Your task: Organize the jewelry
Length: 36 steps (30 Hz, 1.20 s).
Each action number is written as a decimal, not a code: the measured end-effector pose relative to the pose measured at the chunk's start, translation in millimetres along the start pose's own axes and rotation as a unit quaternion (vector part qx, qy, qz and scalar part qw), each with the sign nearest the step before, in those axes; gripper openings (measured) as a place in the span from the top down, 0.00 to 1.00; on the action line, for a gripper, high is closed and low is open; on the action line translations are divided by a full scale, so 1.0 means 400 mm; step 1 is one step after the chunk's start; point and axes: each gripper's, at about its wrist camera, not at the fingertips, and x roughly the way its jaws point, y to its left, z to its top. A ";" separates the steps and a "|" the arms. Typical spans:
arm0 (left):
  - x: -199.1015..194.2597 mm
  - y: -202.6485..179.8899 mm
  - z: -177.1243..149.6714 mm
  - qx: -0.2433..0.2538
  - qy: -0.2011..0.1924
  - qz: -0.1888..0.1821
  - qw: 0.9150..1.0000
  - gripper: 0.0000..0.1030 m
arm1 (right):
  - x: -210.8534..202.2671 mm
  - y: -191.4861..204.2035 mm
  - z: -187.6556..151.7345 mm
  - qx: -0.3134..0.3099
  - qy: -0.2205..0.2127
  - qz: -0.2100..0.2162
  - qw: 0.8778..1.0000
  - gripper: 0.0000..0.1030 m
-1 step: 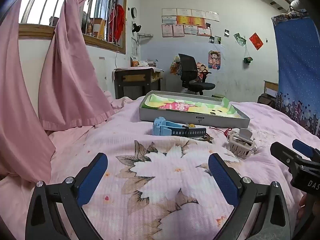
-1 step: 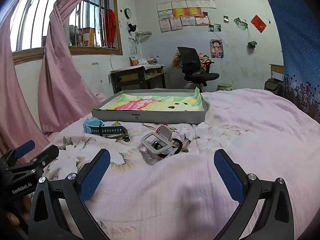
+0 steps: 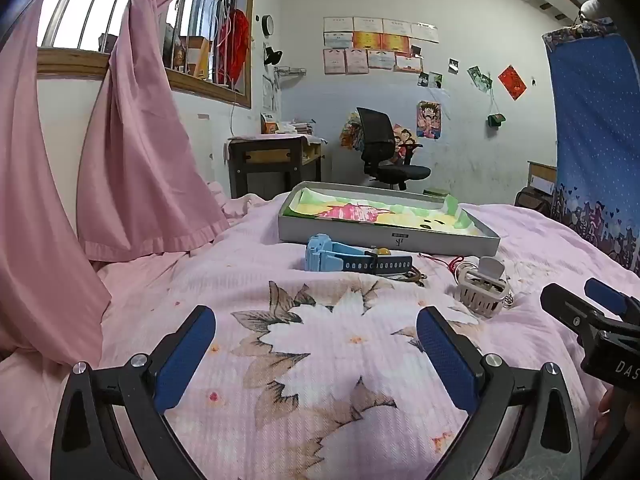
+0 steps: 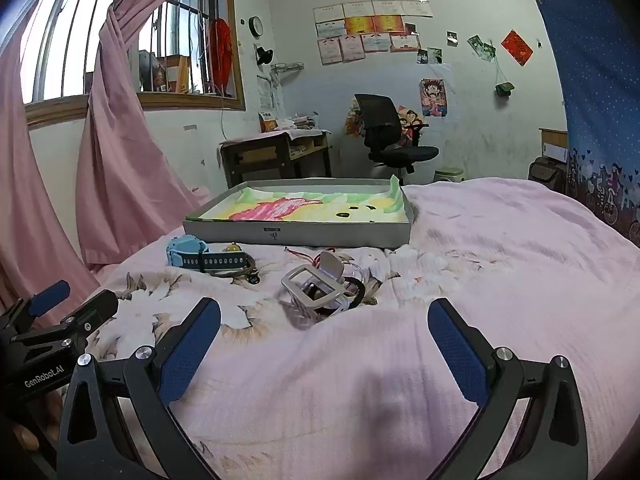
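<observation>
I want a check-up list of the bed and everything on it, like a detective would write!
Surface: pink bedspread with flower print.
Job's things: blue watch and white basket lie in front of the grey tray; the tray is lined with a coloured drawing.
Clutter: red string and small trinkets by the basket, too small to name.
Grippers: left gripper and right gripper both open, nothing between the fingers.
Cables: nothing seen.
Surroundings: pink curtain, desk, black chair.

blue watch (image 3: 338, 257) and white basket (image 3: 482, 287) lie before grey tray (image 3: 386, 236).
</observation>
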 end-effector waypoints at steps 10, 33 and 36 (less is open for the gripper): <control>0.000 0.000 0.000 0.001 0.000 0.001 1.000 0.01 | -0.002 0.001 -0.001 -0.002 -0.005 0.001 1.000 0.01; 0.000 0.000 0.000 0.002 -0.001 0.001 1.000 0.01 | -0.002 -0.001 0.000 0.000 -0.004 0.001 1.000 0.01; 0.000 0.000 0.000 0.002 -0.001 0.001 1.000 0.01 | -0.003 -0.001 0.000 0.000 -0.004 0.001 1.000 0.01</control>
